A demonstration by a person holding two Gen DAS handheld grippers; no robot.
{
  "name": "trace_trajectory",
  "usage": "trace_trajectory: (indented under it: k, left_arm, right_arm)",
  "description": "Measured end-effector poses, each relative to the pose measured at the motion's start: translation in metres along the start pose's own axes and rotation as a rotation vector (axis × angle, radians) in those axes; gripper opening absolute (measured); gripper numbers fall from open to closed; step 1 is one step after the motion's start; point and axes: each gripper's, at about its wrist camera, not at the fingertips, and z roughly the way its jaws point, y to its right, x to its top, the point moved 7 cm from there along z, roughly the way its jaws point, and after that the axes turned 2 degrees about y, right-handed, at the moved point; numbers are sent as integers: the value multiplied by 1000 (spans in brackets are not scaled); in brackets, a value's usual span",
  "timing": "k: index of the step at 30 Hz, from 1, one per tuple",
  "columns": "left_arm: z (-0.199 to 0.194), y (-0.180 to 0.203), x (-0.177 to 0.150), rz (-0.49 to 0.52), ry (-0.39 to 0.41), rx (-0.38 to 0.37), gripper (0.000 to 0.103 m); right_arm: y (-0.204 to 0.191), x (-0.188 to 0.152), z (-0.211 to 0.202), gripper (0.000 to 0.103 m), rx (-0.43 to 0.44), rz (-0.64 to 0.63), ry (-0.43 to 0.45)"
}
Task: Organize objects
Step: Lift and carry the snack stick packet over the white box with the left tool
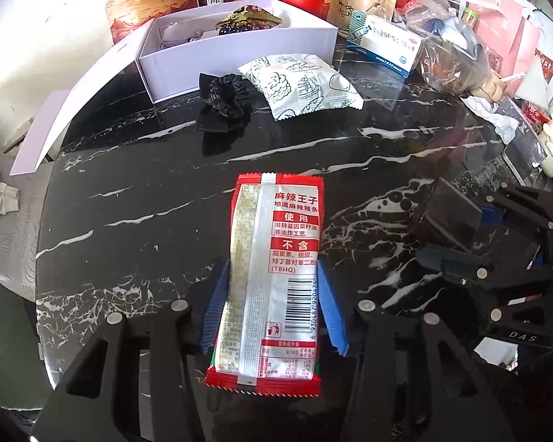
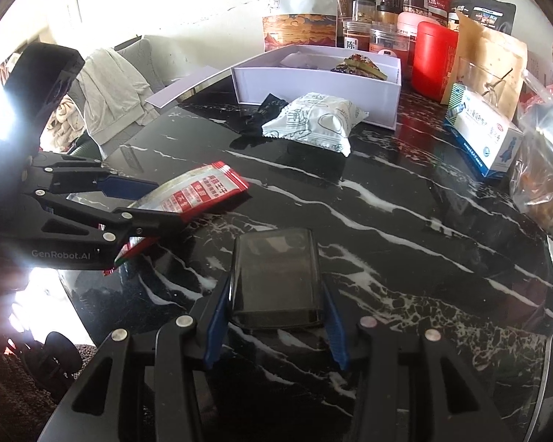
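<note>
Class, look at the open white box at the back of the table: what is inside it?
Inside the white box lies a gold-and-dark patterned item, with something pale or clear beside it. The near wall hides the box floor, so anything lying lower cannot be seen.

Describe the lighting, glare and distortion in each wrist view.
Left wrist view: even daylight, sharp print on the red snack packet, fisheye bending of the white box, dark vignette corners. Right wrist view: strong blown-out glare at the left edge washes over the left claw; the dark glossy case and the marble table show reflections; edges curve likewise.
</note>
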Motion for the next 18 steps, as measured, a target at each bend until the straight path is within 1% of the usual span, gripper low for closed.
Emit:
trace_trajectory:
  k: [5, 9, 11, 18]
  left_arm:
    - [-5, 3, 0, -20, -11, -41, 45]
    - [-12, 4, 5, -21, 3, -42, 45]
    - [-19, 4, 10, -23, 13, -53, 45]
    - [-38, -1, 29, -35, 56, -39, 45]
  right_arm:
    - [-1, 2, -4, 47, -11, -1, -7]
    - [2, 6, -7, 47, -14, 6, -14]
    - [5, 9, -8, 47, -28, 13, -19]
    - [10, 25, -20, 46, -33, 1, 7]
